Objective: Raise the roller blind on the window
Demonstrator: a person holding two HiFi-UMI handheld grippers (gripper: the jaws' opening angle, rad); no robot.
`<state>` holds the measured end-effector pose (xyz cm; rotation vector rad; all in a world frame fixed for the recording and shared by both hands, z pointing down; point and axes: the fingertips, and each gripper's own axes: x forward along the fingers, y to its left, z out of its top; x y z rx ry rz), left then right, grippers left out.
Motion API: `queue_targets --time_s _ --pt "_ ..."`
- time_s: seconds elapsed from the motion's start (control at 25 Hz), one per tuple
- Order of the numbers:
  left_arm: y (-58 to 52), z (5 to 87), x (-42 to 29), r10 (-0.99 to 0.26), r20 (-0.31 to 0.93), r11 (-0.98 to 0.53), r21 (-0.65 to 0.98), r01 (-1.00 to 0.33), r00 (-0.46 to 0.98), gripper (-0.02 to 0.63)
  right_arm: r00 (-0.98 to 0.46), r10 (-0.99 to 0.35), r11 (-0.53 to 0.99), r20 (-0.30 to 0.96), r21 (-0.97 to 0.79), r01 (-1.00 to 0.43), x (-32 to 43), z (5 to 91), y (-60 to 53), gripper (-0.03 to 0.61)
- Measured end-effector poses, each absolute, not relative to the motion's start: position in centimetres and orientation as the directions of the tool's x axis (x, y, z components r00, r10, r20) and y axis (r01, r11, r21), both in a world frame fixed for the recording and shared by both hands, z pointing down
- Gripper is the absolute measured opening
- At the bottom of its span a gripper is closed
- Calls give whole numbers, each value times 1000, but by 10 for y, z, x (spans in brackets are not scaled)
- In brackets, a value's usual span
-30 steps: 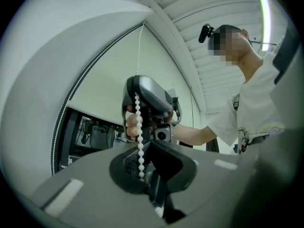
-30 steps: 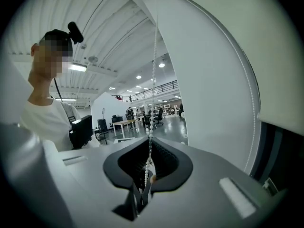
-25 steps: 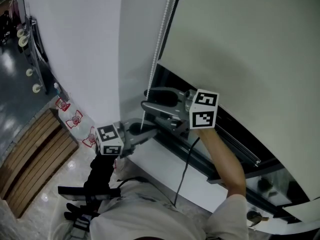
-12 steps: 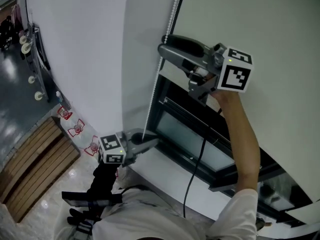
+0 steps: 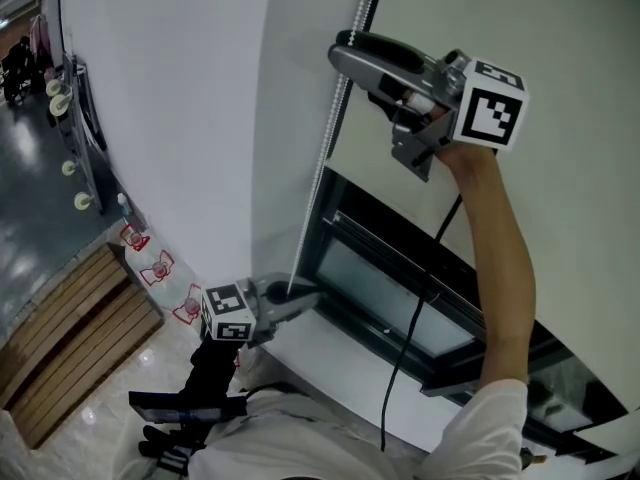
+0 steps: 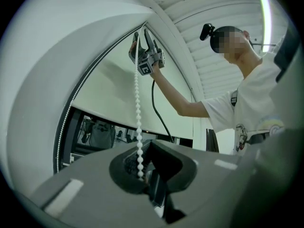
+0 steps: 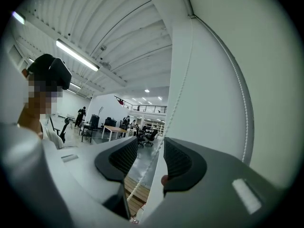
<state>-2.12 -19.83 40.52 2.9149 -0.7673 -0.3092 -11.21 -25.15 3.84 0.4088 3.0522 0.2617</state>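
Observation:
The pale roller blind (image 5: 590,218) hangs over the dark-framed window (image 5: 400,278). Its white bead chain (image 5: 325,168) runs down the blind's left edge. My left gripper (image 5: 305,296) is low by the sill and shut on the chain's lower end (image 6: 138,127); the beads go in between its pads (image 6: 142,172). My right gripper (image 5: 342,52) is held high at the chain, well above the blind's bottom edge, also seen from below (image 6: 141,36). Its jaws have just been opening. The chain (image 7: 178,99) passes between the pads of the right gripper (image 7: 151,158) without being pinched.
A white sill (image 5: 330,348) lies under the window. A black cable (image 5: 400,368) hangs from the right gripper along the arm. A slatted wooden bench (image 5: 60,338) and bottles (image 5: 150,263) stand on the floor at the left. Desks and chairs (image 7: 114,127) fill the room behind.
My right gripper has climbed along the chain from beside the blind's bottom edge to well above it. The left gripper has stayed low, still holding the chain.

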Motion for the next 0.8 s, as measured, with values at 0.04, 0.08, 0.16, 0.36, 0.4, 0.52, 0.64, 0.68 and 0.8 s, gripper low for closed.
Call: queue_targets --time_s 0.04,0.08,0.16,0.36,0.4,0.52,0.64,0.68,0.8 --pt "-199 405 -22 -499 -167 -865 160 -476 850 -2 -964 264 951 -31 174 255 -113 35 -253 176" --pt "-200 405 -22 -500 -168 -864 160 -477 850 -2 -964 263 952 -34 174 253 -113 32 -254 175" --pt "-201 404 -22 -501 -169 -864 158 -478 849 -2 -964 262 952 -43 176 251 -113 24 -256 175" --pt "-200 402 -23 -501 -172 -864 161 -477 848 -2 -963 265 948 -52 194 251 -112 5 -255 169" --pt "-200 403 -23 -501 -172 -864 160 -478 848 -2 -962 267 947 -50 199 253 -112 2 -253 165" --pt "-200 403 -24 -505 -170 -862 154 -483 846 -2 -961 273 942 -44 215 258 -112 -4 -249 144" --pt "-201 402 -25 -504 -172 -862 151 -483 846 -2 -960 277 940 -42 219 261 -112 -5 -247 90" --pt "-201 402 -25 -504 -171 -862 150 -484 846 -2 -960 276 940 -42 219 261 -113 -5 -247 62" --pt "-201 403 -26 -509 -169 -859 155 -487 844 -2 -961 274 944 -45 203 260 -113 -5 -247 11"
